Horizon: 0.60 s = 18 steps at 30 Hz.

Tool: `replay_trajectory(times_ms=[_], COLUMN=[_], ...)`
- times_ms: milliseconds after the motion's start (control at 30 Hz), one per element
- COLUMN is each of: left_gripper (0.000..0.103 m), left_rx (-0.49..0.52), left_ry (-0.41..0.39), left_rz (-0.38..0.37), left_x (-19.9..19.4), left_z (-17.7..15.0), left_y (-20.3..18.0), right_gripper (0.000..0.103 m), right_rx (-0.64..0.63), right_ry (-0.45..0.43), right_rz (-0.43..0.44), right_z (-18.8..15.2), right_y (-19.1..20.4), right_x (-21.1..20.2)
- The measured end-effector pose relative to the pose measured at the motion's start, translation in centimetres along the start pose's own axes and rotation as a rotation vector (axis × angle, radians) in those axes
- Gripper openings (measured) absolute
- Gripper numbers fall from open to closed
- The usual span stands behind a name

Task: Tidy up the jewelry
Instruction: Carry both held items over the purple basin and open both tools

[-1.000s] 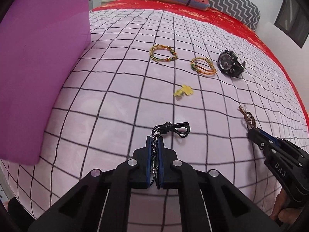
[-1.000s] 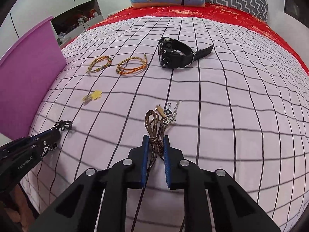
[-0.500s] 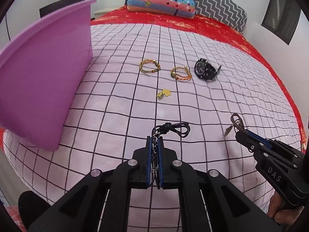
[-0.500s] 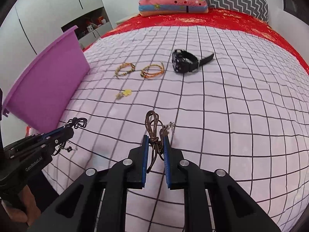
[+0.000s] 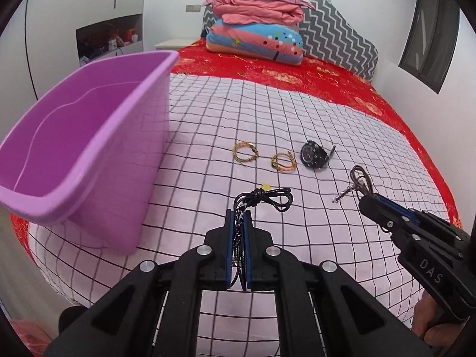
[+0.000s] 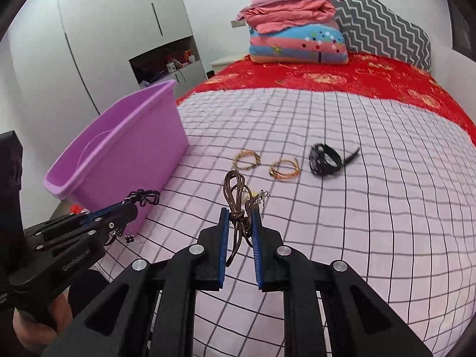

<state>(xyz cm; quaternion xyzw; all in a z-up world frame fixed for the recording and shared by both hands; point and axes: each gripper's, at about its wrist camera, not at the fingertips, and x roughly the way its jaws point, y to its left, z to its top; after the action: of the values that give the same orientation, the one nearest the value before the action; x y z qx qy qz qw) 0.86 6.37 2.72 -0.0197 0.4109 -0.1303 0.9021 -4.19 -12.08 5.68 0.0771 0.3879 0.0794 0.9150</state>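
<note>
My left gripper (image 5: pixel 238 212) is shut on a black cord necklace (image 5: pixel 267 197) whose loop sticks out past the fingertips, above the checked bedspread. My right gripper (image 6: pixel 240 212) is shut on a brown cord necklace (image 6: pixel 233 189) with a small metal chain hanging at its side. Each gripper shows in the other's view: the right gripper (image 5: pixel 367 200) at the right, the left gripper (image 6: pixel 131 208) at the lower left. On the bed beyond lie two braided bracelets (image 5: pixel 245 152) (image 5: pixel 284 162), a black watch (image 5: pixel 314 154) and a small yellow charm (image 5: pixel 264 186).
A purple plastic tub (image 5: pixel 89 160) stands open at the left edge of the bed, close to my left gripper. Folded quilts and a zigzag pillow (image 5: pixel 336 38) sit at the head of the bed. A white wardrobe (image 6: pixel 98 44) is behind the tub.
Both grippers have risen off the bedspread with their necklaces, which now hang clear of the cloth. The tub's open inside has come into view. The other jewelry stays in place.
</note>
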Motion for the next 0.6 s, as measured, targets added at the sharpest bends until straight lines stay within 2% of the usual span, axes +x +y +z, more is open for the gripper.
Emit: replay_trajectory(times_ms=[267,367,600], left_gripper=[0.007,0.007,0.007], left_rx=[-0.037,-0.041,-0.077], left_ry=[-0.051,-0.099,-0.150], left_rz=[0.023,0.048,0.132], left_x=[-2.8,-4.3,-6.0], left_z=[2.7,4.0,6.1], left_y=[3.4,5.3,10.6], right_gripper=[0.015,0.015,0.015], right_rx=[-0.056,-0.066,-0.121], right_ry=[-0.038,-0.040,-0.044], right_rz=[0.047,0.083,0.157], right_z=[3.3,4.6,7.2], right_y=[4.4,6.2,11.4], right_x=[-0.6,0.0,1.8])
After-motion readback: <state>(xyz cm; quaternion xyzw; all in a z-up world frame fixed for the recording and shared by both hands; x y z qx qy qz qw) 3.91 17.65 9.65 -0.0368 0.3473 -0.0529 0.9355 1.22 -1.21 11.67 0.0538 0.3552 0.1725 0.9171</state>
